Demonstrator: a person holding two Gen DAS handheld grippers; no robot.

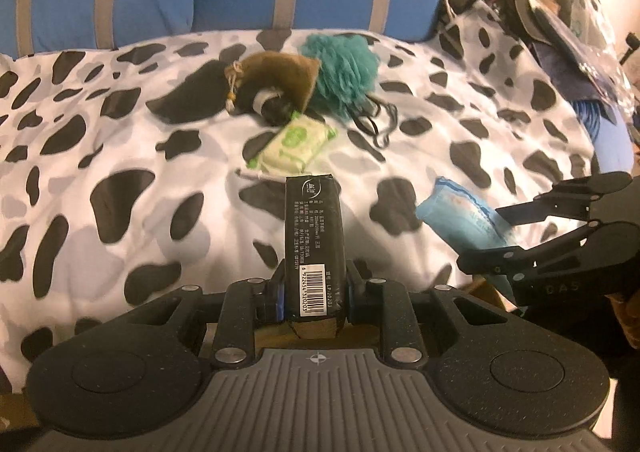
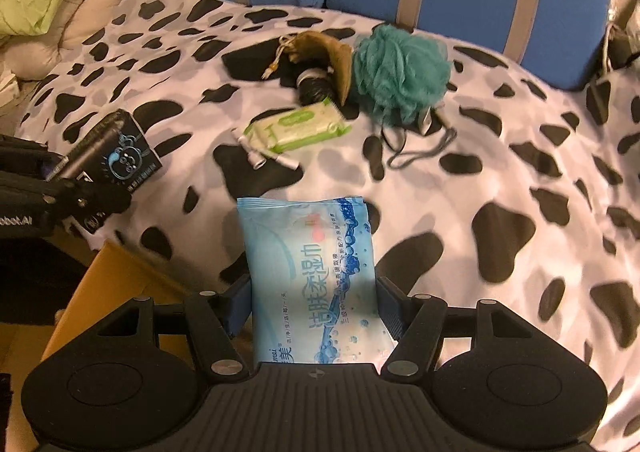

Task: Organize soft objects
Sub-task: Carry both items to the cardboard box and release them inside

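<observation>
Black pack [image 1: 314, 248] is clamped in left gripper [image 1: 314, 292], blue wipes [image 2: 310, 280] in right gripper [image 2: 314, 308]; green wipes [image 2: 298, 126], pouch [image 2: 320, 52] and puff [image 2: 400, 70] wait at upper centre.

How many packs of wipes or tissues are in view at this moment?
3: a black pack clamped in the left gripper, a blue pack clamped in the right gripper, and a green pack lying on the cow-print cover. Others may be hidden.
</observation>
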